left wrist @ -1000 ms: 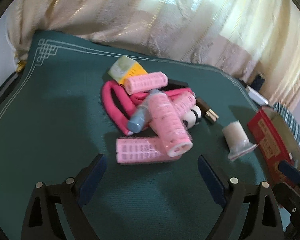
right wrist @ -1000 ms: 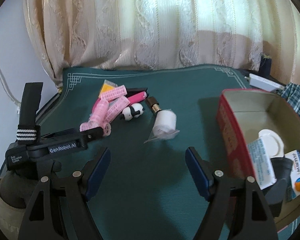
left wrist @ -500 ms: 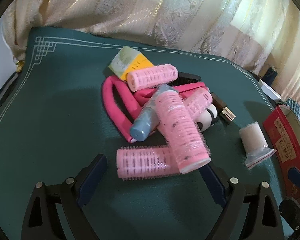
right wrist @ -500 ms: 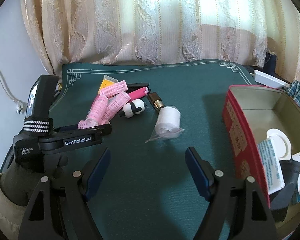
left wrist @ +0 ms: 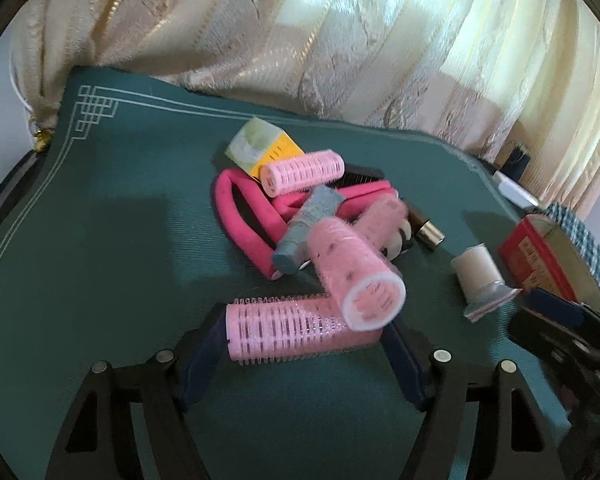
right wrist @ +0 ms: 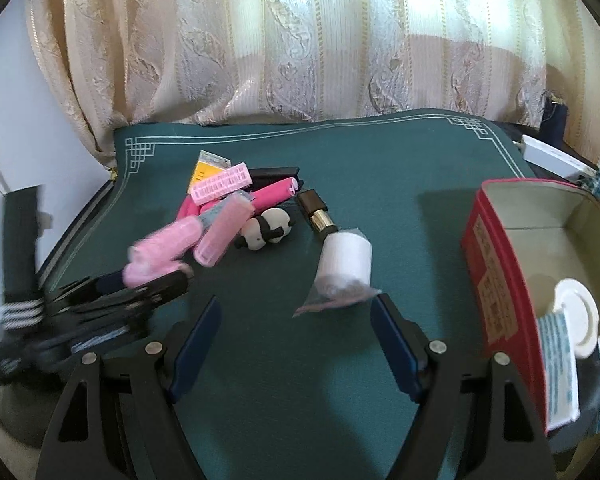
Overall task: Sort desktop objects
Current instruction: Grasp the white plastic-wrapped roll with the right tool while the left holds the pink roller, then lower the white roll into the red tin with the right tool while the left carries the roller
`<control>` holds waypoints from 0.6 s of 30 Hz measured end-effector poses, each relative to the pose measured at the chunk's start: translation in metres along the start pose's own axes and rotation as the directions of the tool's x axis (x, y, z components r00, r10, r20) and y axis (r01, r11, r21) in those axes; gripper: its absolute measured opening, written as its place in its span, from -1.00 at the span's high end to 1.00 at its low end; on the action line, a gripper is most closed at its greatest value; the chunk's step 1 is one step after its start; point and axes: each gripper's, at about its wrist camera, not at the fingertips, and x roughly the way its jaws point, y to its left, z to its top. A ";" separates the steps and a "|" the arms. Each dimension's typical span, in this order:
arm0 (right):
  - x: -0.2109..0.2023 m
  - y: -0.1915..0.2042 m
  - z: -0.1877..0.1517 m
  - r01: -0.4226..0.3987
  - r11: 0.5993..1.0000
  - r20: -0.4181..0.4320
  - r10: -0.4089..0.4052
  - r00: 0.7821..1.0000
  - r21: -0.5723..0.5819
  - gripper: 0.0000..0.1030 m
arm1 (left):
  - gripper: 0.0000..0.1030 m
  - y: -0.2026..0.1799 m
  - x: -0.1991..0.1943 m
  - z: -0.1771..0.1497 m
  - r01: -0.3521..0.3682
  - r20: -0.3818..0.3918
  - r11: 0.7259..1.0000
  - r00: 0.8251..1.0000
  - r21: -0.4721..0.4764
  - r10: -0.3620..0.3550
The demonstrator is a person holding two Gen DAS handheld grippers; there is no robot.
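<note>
Already our left gripper (left wrist: 304, 344) straddled the nearest curler (left wrist: 296, 330), which lay crosswise on the cloth (left wrist: 100, 240) between its closing jaws, while our right gripper (right wrist: 296, 340) hung apart near the roll (right wrist: 346, 266).

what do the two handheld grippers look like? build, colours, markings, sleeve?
Left gripper and right gripper: black skeletal plastic frames, silver rivets, dark blue finger pads. The left's handle carries a white-striped band; its lettering is blurred. An olive-grey sleeve shows below.
</note>
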 end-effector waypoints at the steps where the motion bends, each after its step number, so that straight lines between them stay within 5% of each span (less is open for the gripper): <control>1: 0.005 0.000 0.002 0.006 1.000 -0.007 -0.006 1.000 -0.001 -0.55 | -0.47 0.001 -0.004 -0.001 0.006 0.008 1.000 1.000 -0.006 -0.006; 18: 0.051 -0.009 0.025 0.165 0.986 -0.018 -0.165 0.986 -0.007 -0.55 | -0.47 -0.002 -0.039 0.000 0.091 0.106 0.996 0.990 0.000 -0.091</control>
